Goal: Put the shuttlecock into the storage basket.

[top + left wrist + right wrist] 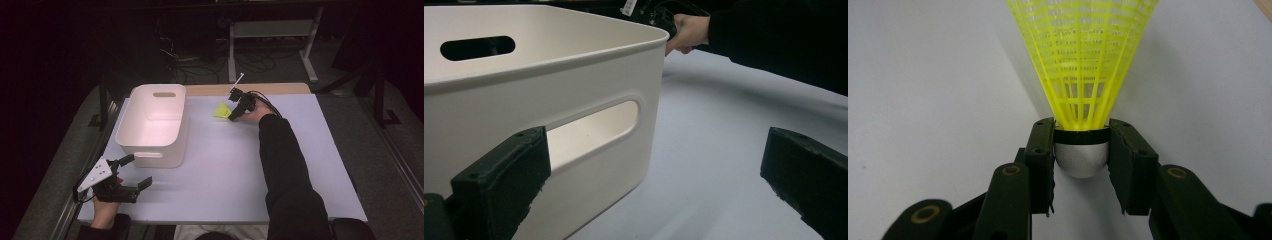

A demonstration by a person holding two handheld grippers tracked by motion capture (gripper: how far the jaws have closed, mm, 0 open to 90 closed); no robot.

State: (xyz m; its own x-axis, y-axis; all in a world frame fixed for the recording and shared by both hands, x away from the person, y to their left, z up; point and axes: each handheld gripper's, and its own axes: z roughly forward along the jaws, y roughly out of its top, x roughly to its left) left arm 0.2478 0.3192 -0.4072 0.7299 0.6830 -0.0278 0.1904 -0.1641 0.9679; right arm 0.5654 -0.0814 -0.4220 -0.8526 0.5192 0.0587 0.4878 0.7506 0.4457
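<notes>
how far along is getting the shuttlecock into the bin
Early. Done: the right gripper has closed on the white cork head of the yellow plastic shuttlecock, which lies on the pale table. The left gripper waits open beside the white plastic bin. Left: lifting, carrying over, dropping it in.

High view overhead, facing forward-down; left gripper view hugs the white bin (pixel 574 75), also visible from above (pixel 150 145)

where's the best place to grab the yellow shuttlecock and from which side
By its white rounded cap, jaws across the black band, coming along the table from the cap end. The shuttlecock lies with its flimsy mesh skirt pointing away; the right gripper is closed on it exactly there.
</notes>
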